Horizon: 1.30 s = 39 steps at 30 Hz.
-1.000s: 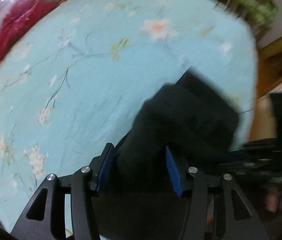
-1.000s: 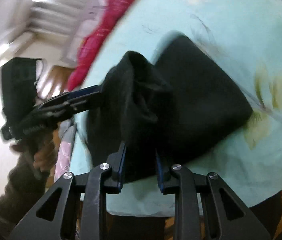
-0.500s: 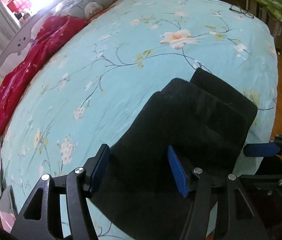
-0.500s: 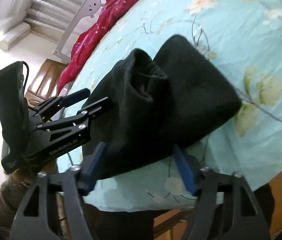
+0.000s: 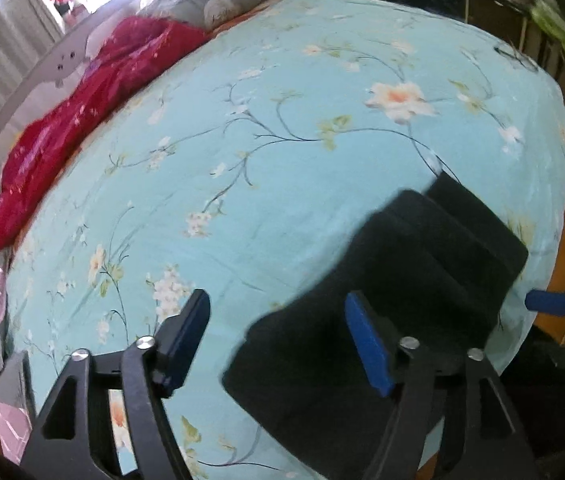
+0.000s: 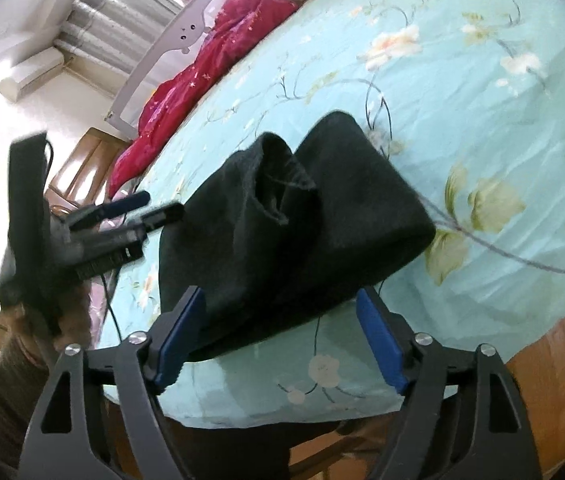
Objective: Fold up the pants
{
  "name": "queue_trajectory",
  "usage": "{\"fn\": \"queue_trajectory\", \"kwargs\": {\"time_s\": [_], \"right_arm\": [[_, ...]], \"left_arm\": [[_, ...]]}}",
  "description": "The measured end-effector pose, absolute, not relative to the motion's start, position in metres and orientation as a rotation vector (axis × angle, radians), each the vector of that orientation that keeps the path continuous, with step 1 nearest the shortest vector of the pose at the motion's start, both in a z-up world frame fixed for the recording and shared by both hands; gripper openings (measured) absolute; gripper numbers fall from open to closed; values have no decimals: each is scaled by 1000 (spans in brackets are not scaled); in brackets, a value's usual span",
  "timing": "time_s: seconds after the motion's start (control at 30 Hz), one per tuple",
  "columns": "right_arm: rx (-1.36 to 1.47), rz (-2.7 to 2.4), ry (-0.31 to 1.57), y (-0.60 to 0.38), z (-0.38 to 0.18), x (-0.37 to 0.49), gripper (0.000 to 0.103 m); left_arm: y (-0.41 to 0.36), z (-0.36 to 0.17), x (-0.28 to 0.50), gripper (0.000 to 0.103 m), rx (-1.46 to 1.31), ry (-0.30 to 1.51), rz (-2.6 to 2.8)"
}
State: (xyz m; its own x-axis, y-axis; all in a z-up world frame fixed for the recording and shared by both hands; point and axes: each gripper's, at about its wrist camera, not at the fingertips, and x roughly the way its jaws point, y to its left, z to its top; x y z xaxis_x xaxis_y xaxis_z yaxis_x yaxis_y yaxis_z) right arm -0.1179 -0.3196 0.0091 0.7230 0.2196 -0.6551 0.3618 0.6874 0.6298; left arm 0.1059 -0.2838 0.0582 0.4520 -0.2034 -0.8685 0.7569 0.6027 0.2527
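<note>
1. Pants (image 6: 294, 216) lie as a compact black bundle near the corner of the bed (image 5: 282, 160), on the floral sheet; in your left wrist view they sit at about 4 o'clock (image 5: 402, 300), in your right wrist view near the centre.
2. Judging from the layers stacked on one another, most of the folding looks done. What remains seems to be tidying: one open end stands up as a loose tube at about 12 o'clock of the bundle in the right wrist view, and it is not flat.
3. Your left gripper (image 5: 278, 344) is spread wide and holds nothing; its right finger is over the near edge of the pants, its left finger over bare sheet.
4. Your right gripper (image 6: 278, 332) is also wide open and empty, its fingers flanking the near edge of the bundle at 6 o'clock.
5. In the right wrist view your left gripper (image 6: 154, 208) shows at 9 o'clock, pointing at the bundle's side, just beside it.
</note>
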Motion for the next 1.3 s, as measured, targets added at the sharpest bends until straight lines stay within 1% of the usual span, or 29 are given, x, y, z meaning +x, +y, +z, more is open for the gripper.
{"fn": "queue_trajectory", "kwargs": {"time_s": [0.23,0.4,0.57,0.7,0.8,0.83,0.87,0.9,0.93,0.97,1.0,1.07,1.17,1.23,1.3], "right_arm": [[774,-63,732,-316,18,-105,81],[776,-63,744,-317,11,-94,82],[780,-38,701,-317,10,-94,82],[752,9,665,-316,9,-88,81],[777,76,691,-312,-1,-77,70],[775,89,696,-309,-3,-74,66],[777,119,722,-305,-10,-68,59],[767,108,745,-304,-13,-65,44],[766,92,757,-305,-17,-63,35],[796,93,751,-310,-18,-64,31],[854,103,739,-317,-19,-67,28],[944,135,686,-328,-13,-74,27],[955,153,625,-333,4,-84,27],[967,148,577,-340,15,-97,27],[974,119,553,-351,19,-109,27]], "left_arm": [[-301,57,124,72,705,1005,-737],[-317,45,128,72,692,1102,-796],[-323,42,136,71,616,1149,-869],[-325,27,146,73,552,1266,-958],[-327,6,149,73,534,1353,-996],[-326,2,150,72,516,1344,-995],[-324,2,150,64,491,1330,-999],[-322,4,149,49,464,1316,-1010],[-320,8,147,43,445,1303,-1016],[-318,14,145,32,429,1289,-1022],[-317,21,142,30,419,1275,-1034],[-321,36,137,29,404,1254,-1057],[-328,61,123,29,358,1206,-1100],[-338,68,112,35,355,1175,-1120],[-355,57,101,46,387,1159,-1084]]}}
